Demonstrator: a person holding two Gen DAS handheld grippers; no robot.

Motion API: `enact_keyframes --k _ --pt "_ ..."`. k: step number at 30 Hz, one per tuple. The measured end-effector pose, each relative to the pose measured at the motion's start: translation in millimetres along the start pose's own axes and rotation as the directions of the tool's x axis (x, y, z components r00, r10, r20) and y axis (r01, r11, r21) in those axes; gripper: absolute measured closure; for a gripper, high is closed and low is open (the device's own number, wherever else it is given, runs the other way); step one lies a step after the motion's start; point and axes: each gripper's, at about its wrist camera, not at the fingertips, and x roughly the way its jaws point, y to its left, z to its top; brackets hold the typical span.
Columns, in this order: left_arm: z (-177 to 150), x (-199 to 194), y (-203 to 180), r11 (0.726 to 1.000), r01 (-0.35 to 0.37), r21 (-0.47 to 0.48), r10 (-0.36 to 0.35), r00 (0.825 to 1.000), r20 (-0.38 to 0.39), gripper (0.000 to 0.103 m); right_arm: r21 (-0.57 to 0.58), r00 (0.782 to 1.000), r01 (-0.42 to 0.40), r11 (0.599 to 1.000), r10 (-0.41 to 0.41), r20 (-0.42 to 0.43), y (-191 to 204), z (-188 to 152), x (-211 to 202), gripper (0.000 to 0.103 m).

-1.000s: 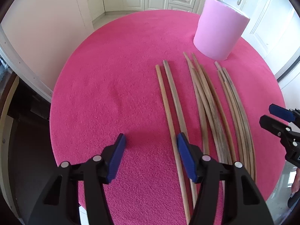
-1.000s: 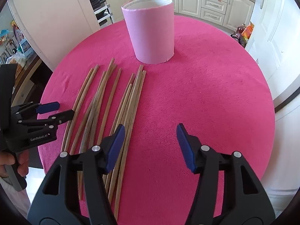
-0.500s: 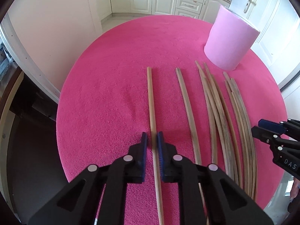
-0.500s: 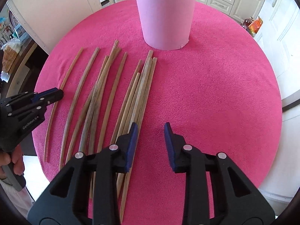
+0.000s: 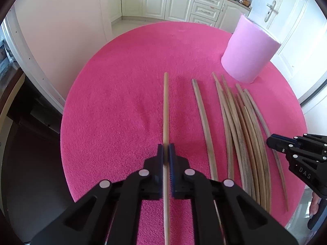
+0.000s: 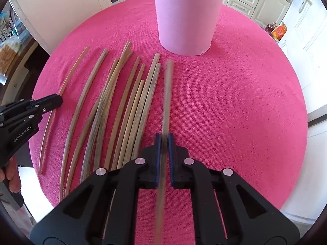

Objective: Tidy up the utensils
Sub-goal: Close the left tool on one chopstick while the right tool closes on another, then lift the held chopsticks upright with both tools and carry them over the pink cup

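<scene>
Several long wooden chopsticks [image 5: 241, 130] lie side by side on the pink round table [image 5: 122, 106]; they also show in the right wrist view [image 6: 114, 106]. My left gripper [image 5: 166, 153] is shut on one light chopstick [image 5: 166, 106], held above the cloth left of the row. My right gripper [image 6: 164, 143] is shut on a darker chopstick [image 6: 167, 94], blurred, at the row's right side, pointing toward the tall pink cylinder holder [image 6: 187, 14]. The holder also shows in the left wrist view [image 5: 248, 51] at the far right.
The table edge runs close in front of both grippers. White kitchen cabinets [image 5: 184, 2] and a white door [image 5: 286, 20] stand beyond the table. A white wall panel [image 5: 57, 30] is at the left. The other gripper shows at the side of each view.
Both grippers have closed from open: the left on the leftmost chopstick, the right on a chopstick at the row's right edge. Both sticks have lifted off the cloth.
</scene>
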Motion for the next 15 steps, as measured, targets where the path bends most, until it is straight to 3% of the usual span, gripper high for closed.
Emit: enact_keyframes --k 7,15 --pt "-4 -29 -5 0.999 0.045 -0.001 -0.045 0.994 0.097 0.097 0.019 0.989 -0.106 0.994 0.103 0.102 -19 -7 -18 0.097" --pt "-10 -69 -24 0.994 0.104 0.041 -0.111 0.967 0.23 0.097 0.008 0.957 -0.198 0.98 0.191 0.218 -23 -17 -51 0.097"
